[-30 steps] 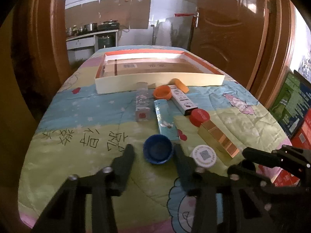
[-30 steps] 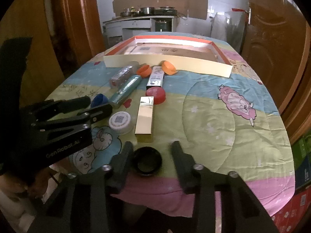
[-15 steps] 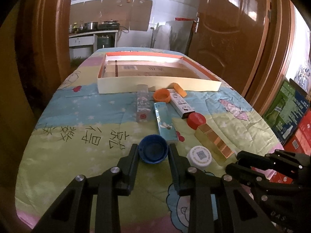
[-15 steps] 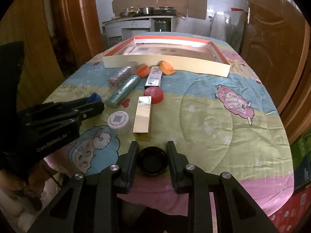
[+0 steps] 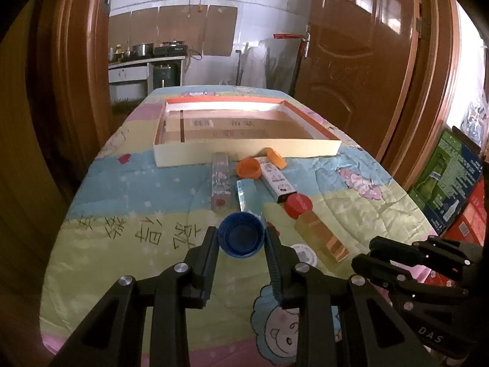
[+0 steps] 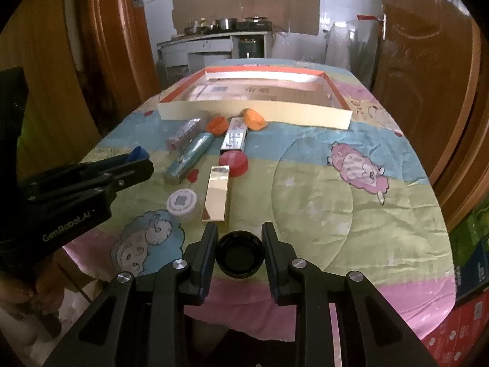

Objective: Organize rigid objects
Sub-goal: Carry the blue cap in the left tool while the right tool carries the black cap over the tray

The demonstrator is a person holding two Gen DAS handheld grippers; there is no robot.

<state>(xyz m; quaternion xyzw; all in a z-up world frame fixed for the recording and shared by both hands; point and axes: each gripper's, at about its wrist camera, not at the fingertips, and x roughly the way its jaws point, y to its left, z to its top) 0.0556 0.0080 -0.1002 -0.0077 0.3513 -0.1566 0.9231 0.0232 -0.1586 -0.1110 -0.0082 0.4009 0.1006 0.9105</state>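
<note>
The left gripper (image 5: 241, 238) is pinching the blue cap (image 5: 241, 235) across its rim above the quilt, and the right gripper (image 6: 240, 253) is clamped likewise on the black cap (image 6: 240, 254) near the table's near edge; both caps look light, stiff and smooth, so a square, across-the-rim hold suits the carry toward the tray (image 5: 244, 151)

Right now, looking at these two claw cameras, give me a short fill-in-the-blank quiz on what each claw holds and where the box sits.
1. The left claw is shut on the ____ cap.
2. The right claw grips a ____ cap.
3. The shallow box with orange rims lies at the ____ end of the bedspread.
4. The white cap lies beside the ____ box.

Missing words: blue; black; far; gold
</note>
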